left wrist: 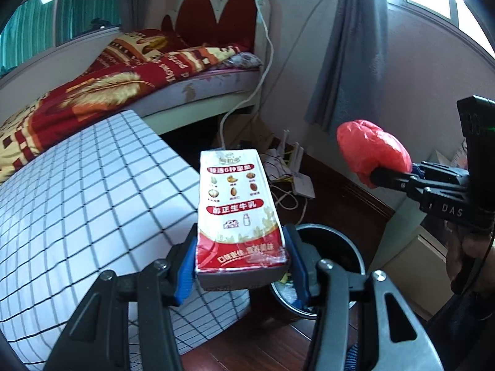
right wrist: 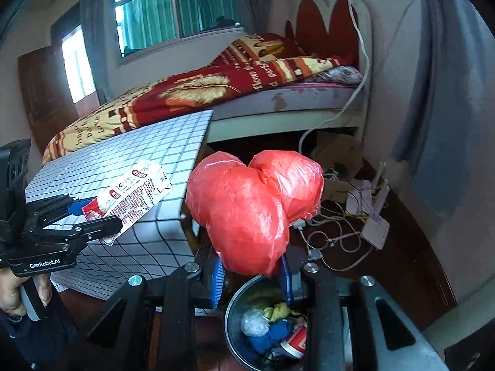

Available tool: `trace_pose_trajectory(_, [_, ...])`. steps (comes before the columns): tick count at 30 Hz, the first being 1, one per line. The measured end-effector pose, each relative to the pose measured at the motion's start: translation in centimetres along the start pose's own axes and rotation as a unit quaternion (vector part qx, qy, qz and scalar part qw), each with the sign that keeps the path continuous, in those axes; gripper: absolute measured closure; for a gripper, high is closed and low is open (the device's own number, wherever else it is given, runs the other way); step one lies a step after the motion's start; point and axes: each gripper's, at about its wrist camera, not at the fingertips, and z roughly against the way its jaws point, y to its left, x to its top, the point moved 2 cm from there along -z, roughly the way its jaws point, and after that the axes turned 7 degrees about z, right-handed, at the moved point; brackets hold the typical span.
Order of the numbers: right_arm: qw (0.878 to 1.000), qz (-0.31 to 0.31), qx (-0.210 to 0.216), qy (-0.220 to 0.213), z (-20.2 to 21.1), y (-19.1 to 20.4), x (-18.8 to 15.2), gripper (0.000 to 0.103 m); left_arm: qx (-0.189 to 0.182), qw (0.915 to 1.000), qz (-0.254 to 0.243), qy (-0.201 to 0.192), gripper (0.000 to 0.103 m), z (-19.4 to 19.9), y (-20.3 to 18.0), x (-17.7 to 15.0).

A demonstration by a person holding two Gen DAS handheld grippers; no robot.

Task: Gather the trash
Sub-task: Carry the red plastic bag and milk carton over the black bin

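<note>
My left gripper [left wrist: 241, 266] is shut on a red and white milk carton [left wrist: 238, 213] and holds it in the air, just left of a round dark trash bin [left wrist: 337, 241]. The carton [right wrist: 133, 191] and left gripper [right wrist: 102, 216] also show at the left of the right wrist view. My right gripper [right wrist: 252, 275] is shut on a crumpled red plastic bag [right wrist: 247, 210], held right above the bin [right wrist: 235, 309], which holds several pieces of trash. The bag [left wrist: 371, 154] and right gripper [left wrist: 376, 176] show at the right of the left wrist view.
A table with a white grid cloth [left wrist: 77, 201] stands left of the bin. Behind is a bed [left wrist: 108, 92] with a red blanket. Cables and a white router [right wrist: 371, 225] lie on the dark wood floor by the wall. A grey curtain [left wrist: 349, 46] hangs at right.
</note>
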Motion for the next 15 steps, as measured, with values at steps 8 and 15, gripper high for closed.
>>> trace_pose_trajectory(8, [0.999, -0.019, -0.026, 0.016, 1.2, -2.8, -2.9, 0.072, -0.032, 0.9990, -0.021, 0.023, 0.050, -2.2, -3.4, -1.0])
trace_pose_trajectory(15, [0.998, -0.031, -0.048, 0.039, 1.9, -5.1, -5.9, 0.072, -0.054, 0.9967, -0.038, 0.048, 0.050, -4.2, -6.1, -2.4])
